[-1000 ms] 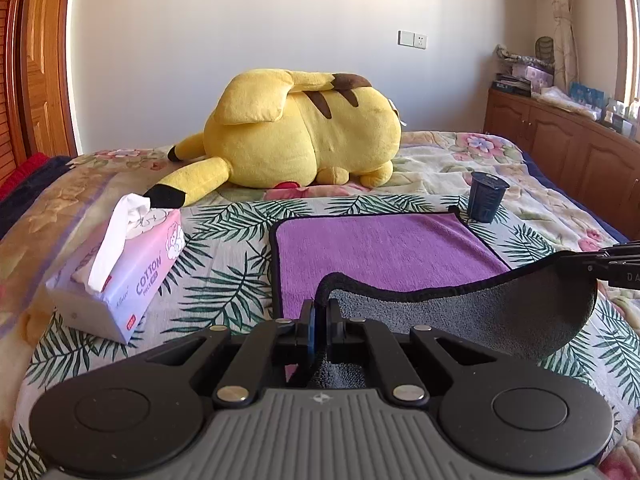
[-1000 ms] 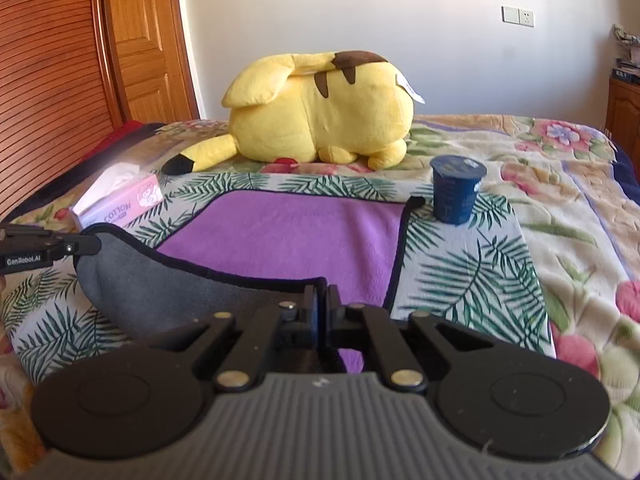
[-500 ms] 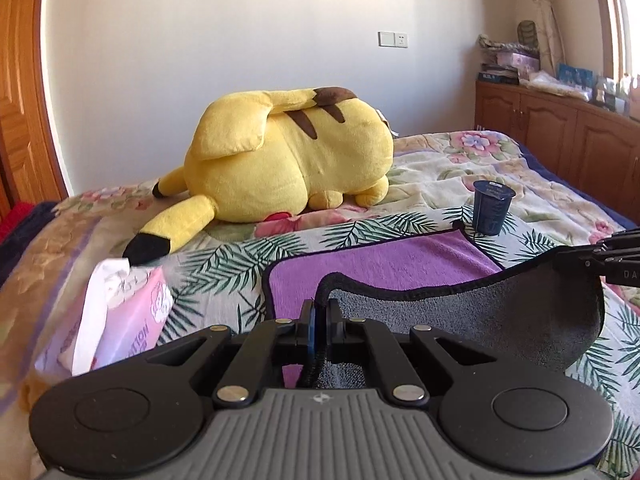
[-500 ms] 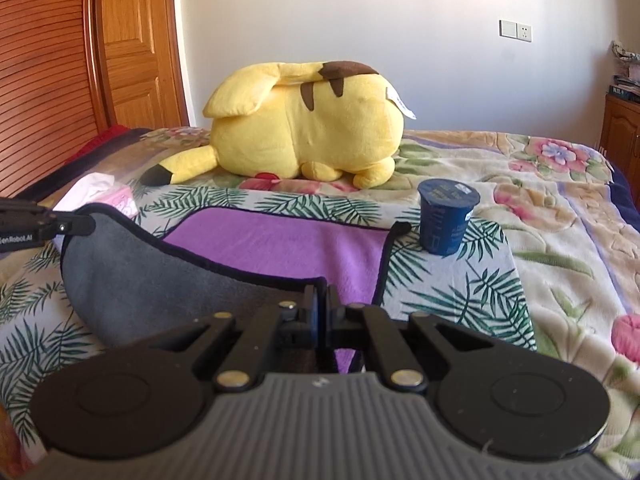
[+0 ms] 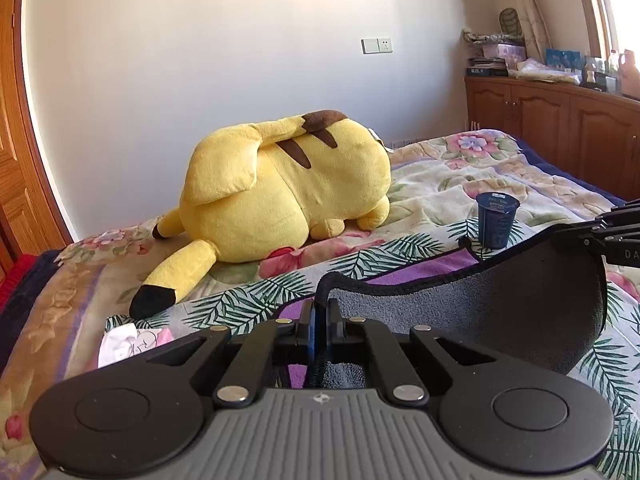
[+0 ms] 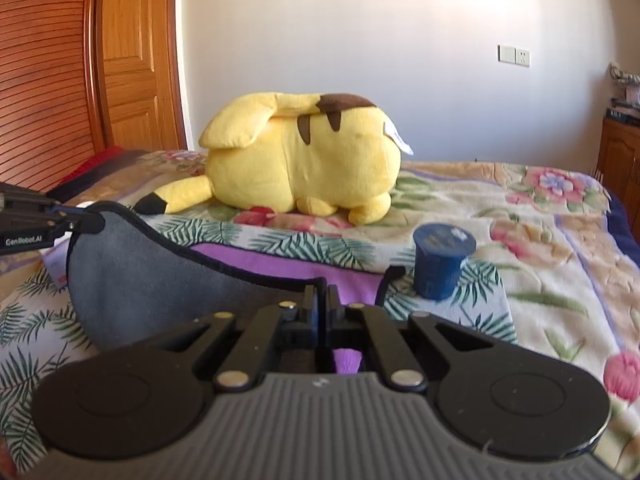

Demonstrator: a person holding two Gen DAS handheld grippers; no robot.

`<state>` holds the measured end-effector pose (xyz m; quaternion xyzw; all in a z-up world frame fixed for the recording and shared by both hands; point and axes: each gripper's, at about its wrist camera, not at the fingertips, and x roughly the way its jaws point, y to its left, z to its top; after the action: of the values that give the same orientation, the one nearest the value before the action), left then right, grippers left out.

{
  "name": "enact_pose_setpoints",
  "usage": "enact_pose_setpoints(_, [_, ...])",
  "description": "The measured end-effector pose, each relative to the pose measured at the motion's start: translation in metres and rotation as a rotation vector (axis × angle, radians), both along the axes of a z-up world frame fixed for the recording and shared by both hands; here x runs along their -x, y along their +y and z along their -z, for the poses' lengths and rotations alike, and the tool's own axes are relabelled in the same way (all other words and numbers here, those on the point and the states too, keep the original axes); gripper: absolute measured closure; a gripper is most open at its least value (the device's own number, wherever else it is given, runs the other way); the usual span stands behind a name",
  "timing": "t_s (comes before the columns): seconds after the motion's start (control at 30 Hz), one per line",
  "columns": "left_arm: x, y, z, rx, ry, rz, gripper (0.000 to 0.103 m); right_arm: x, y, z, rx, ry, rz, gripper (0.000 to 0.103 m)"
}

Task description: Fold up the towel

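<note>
The towel is purple on top and grey underneath with a black hem; it lies on the bed with its near edge lifted and curled over, grey side showing. It also shows in the right wrist view. My left gripper is shut on the near left corner. My right gripper is shut on the near right corner. Each gripper shows at the edge of the other's view, holding the raised edge between them. The far purple part still lies flat.
A big yellow plush toy lies at the far side of the bed. A dark blue cup stands by the towel's far right corner. A tissue pack lies left. Wooden cabinets stand right, a wooden door left.
Both grippers have moved forward toward the plush with the towel's near edge. The grey underside hangs further over the purple part, and less purple shows.
</note>
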<state>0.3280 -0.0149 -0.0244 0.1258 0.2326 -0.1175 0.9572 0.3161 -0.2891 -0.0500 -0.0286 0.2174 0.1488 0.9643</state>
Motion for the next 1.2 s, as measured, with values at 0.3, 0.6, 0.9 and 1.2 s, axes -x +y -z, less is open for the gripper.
enact_pose_setpoints(0.3, [-0.011, 0.003, -0.011, 0.024, -0.077, -0.046, 0.103, -0.018, 0.001, -0.009, 0.013, -0.069, 0.024, 0.099])
enact_pose_setpoints(0.6, [-0.035, 0.001, -0.015, 0.005, -0.090, -0.035, 0.103, -0.042, 0.007, -0.010, 0.056, -0.111, 0.028, 0.099])
enact_pose_setpoints(0.9, [-0.068, 0.012, -0.004, 0.086, -0.032, -0.074, 0.103, -0.064, 0.007, -0.002, 0.076, -0.180, 0.066, 0.099])
enact_pose_setpoints(1.2, [-0.098, 0.012, 0.028, 0.086, 0.016, -0.098, 0.103, -0.093, 0.017, 0.025, 0.138, -0.129, 0.066, 0.099])
